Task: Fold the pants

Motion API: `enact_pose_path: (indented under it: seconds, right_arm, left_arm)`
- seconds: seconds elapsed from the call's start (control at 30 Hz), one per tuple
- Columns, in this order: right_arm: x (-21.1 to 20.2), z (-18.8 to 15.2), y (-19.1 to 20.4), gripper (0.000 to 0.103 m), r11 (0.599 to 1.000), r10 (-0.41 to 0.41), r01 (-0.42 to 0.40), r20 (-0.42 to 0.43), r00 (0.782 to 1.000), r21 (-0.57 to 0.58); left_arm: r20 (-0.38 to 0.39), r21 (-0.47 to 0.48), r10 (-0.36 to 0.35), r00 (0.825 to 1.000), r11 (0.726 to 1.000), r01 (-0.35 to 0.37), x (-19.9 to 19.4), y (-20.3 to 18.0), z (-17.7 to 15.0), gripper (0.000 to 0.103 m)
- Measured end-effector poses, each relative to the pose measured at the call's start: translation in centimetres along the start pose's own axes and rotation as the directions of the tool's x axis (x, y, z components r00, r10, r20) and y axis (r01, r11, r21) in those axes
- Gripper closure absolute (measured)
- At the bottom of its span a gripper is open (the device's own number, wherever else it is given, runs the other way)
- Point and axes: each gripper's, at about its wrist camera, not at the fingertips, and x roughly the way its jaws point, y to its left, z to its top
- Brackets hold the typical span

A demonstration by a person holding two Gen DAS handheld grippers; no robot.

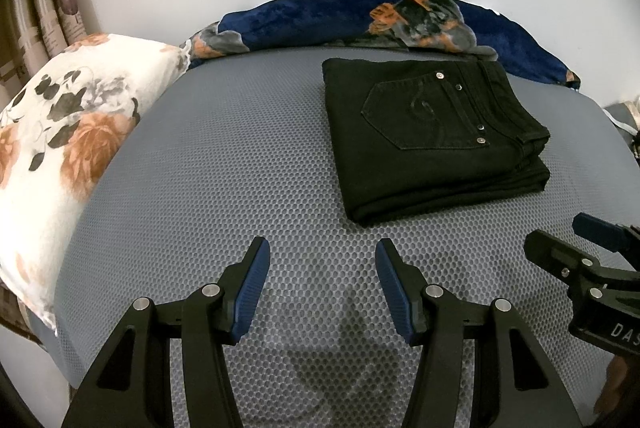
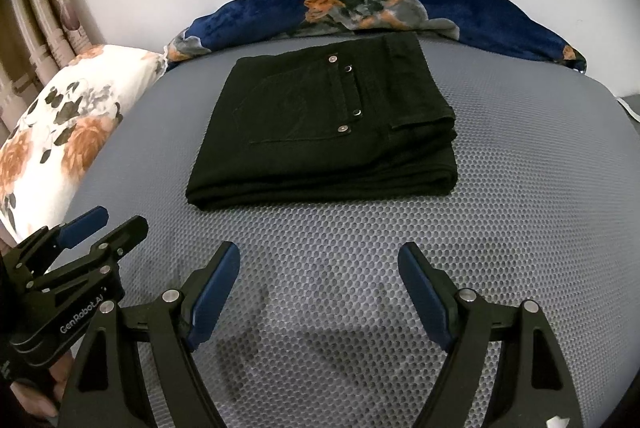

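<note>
Left gripper (image 1: 320, 286): black plastic linkage arms, blue ribbed pads (image 1: 251, 292) on both fingers, round silver pins at the pivots. Right gripper (image 2: 318, 288): same build, black arms, blue pads (image 2: 424, 292), silver pins. White "GenRobot.AI" lettering on the left unit's side at 9 o'clock in right wrist view; white "DAS" fragment at 4 o'clock in left wrist view.

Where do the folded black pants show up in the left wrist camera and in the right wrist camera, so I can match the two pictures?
Left wrist view: the folded black pants lie right of centre, on the grey mesh mattress.
Right wrist view: the folded black pants lie near the centre, slightly left.
Shared landmark: the navy floral blanket bunched along the wall right behind the pants.
</note>
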Motion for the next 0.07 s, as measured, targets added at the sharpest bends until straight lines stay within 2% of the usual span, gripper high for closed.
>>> enact_pose_path:
  seconds: [0.07]
  right_arm:
    - [0.01, 0.01, -0.01, 0.024, 1.0, -0.002, 0.002, 0.0, 1.0, 0.002]
  left_arm:
    - [-0.001, 0.0, -0.002, 1.0, 1.0, 0.002, 0.04, 0.01, 0.01, 0.047]
